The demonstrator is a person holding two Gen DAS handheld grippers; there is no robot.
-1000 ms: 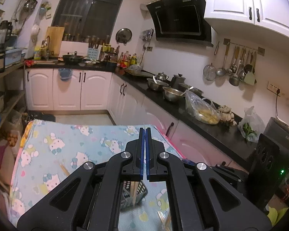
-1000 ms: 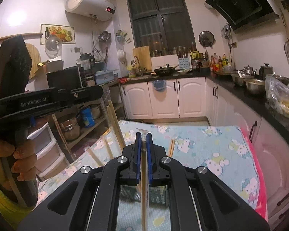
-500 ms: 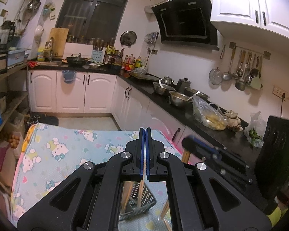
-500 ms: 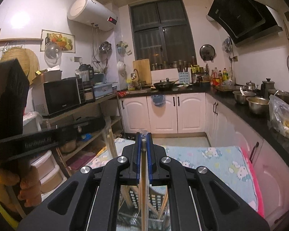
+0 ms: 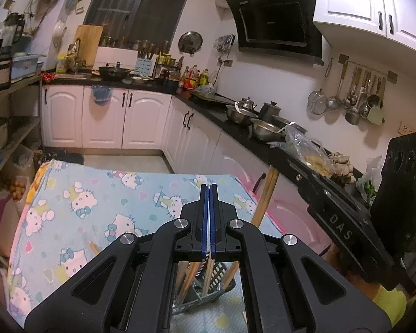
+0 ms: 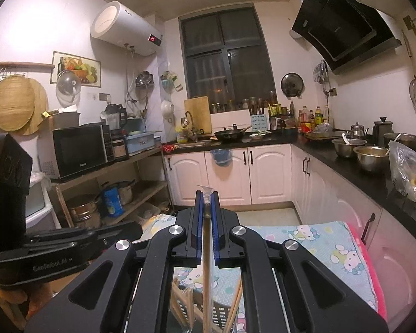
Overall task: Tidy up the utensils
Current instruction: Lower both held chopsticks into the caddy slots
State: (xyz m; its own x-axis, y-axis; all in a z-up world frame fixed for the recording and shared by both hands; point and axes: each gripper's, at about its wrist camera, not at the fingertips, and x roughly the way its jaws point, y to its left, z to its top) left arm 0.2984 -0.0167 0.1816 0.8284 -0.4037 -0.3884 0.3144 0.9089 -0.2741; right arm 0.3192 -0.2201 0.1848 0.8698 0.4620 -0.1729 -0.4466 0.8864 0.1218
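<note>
right gripper [image 6: 207, 202] pinches a slim round wooden chopstick [image 6: 206, 272] between blue pads. left gripper [image 5: 208, 194] pressed together, empty, above dark slotted plastic basket [image 5: 205, 291].

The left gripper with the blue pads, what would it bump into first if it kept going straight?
Probably the cartoon-cat tablecloth. The shut left gripper points slightly downward over the cloth, and nothing stands between. Depth is hard to judge, so the exact landing spot is uncertain.
</note>
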